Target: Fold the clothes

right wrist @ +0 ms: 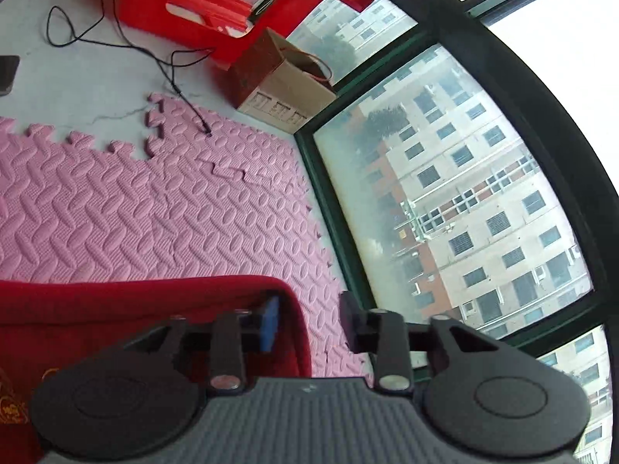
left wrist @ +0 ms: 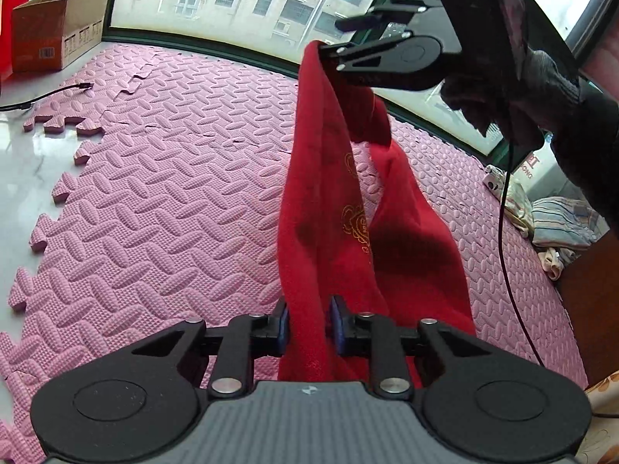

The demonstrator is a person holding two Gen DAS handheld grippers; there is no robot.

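1. Left wrist view: left hand-held gripper [left wrist: 308,326] clamped on a red cloth [left wrist: 329,208] hanging above the pink foam mat [left wrist: 154,193]; right hand-held gripper [left wrist: 329,40] at the cloth's top corner; cardboard box [left wrist: 58,34] at far left.
2. Right wrist view: right hand-held gripper [right wrist: 309,319] with jaws apart, red cloth [right wrist: 135,309] draped over one finger only; red stool [right wrist: 216,7] beside the window [right wrist: 464,212].

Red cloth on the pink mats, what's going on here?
A person holds a gripper in each hand and has a red cloth lifted off the pink foam mat. The left gripper is shut on the cloth's lower part. The right gripper is up by the top edge with jaws apart; the cloth drapes over one finger, not pinched. No fold is made yet.
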